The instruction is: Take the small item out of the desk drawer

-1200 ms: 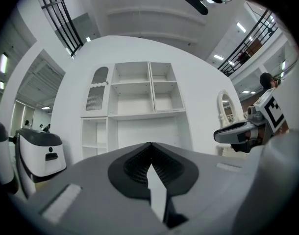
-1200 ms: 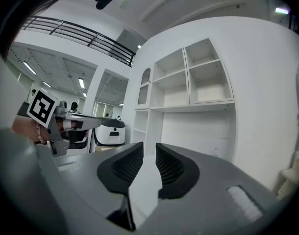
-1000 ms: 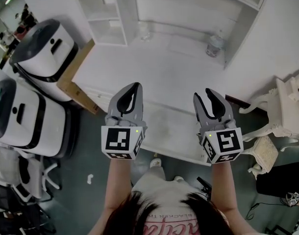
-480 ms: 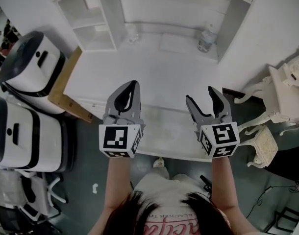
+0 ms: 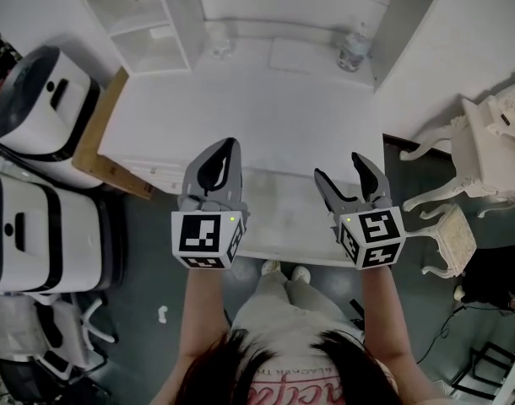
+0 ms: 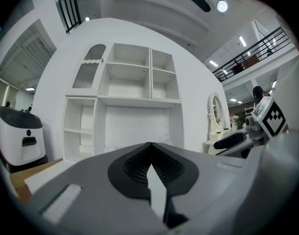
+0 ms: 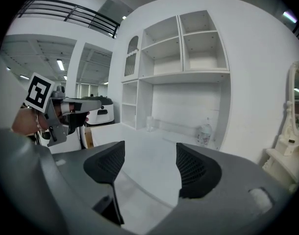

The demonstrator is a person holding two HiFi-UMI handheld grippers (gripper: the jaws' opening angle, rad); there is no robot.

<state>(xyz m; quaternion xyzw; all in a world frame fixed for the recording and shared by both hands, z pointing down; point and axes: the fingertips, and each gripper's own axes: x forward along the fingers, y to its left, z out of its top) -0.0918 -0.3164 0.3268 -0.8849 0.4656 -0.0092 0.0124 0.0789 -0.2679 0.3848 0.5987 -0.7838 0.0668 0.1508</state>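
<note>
Hidden and cut-off parts around the desk
The desk's front edge is partly covered by the left gripper and the right gripper, and nothing inside it can be seen. The shelf unit at its back is cut off by the top edge, and the white machines to its left by the left edge. A small clear container at its back right is too small to be identified.

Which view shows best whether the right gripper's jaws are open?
The right gripper view: the right gripper has its jaws wide apart, having just been opening, with nothing between them, only the desk beyond. The head view shows the same gap from above. The left gripper view catches it only side-on at its right edge.
</note>
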